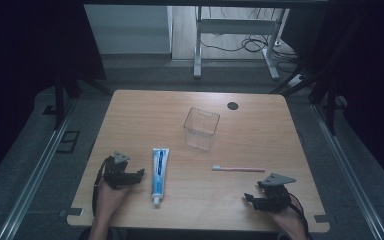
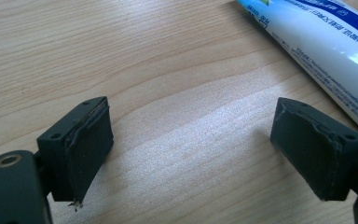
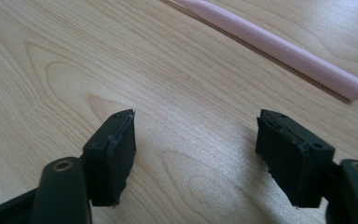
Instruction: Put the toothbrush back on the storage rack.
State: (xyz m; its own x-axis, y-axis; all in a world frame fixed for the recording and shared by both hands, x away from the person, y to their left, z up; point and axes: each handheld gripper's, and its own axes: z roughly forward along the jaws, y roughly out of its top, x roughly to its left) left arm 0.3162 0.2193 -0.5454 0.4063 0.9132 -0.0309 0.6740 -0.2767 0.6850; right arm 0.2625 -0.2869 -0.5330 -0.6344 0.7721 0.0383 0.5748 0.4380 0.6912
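A white and blue toothpaste tube (image 1: pixel 159 175) lies lengthwise on the wooden table (image 1: pixel 145 115), cap toward the front edge. Just left of it rests my left gripper (image 1: pixel 139 173), open, with bare wood between its jaws; in the left gripper view (image 2: pixel 191 149) the tube (image 2: pixel 326 51) runs past the right jaw. A pink toothbrush (image 1: pixel 238 169) lies crosswise right of centre. My right gripper (image 1: pixel 249 199) sits in front of it near the table's front right, open with nothing between its jaws; its own view (image 3: pixel 196 154) has the pink handle (image 3: pixel 279 49) beyond the jaws.
A clear plastic cup-like box (image 1: pixel 201 128) stands upright in the middle of the table. A dark round grommet (image 1: pixel 233 105) marks the far edge. Metal rails run along both sides of the table, and a white frame stands on the floor behind.
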